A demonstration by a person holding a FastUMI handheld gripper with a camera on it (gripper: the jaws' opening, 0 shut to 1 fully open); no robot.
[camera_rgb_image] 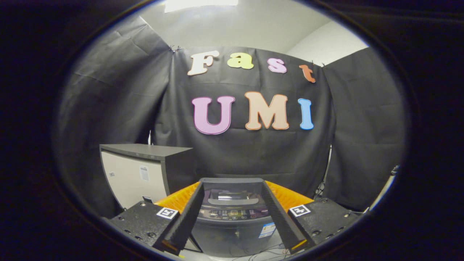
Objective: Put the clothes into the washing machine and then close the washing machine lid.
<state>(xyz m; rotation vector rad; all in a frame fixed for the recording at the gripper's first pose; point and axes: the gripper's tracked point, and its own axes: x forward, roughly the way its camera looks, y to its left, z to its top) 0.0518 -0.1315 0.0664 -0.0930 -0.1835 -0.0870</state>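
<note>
Ahead, one washing machine (232, 221) sits between two spread, empty fingers (181, 221)

washing machine (232, 224) | stickers, panel print: too small to read

Washing machine (232, 224) is framed between the spread claw (232, 188) fingers. Cabinet (145, 174) is set left of and behind the machine.

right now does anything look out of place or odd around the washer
Nothing stands out. The washing machine stands upright ahead of the open gripper, seen between its fingers, with a cabinet upright beside it. No spill or damage shows.
</note>
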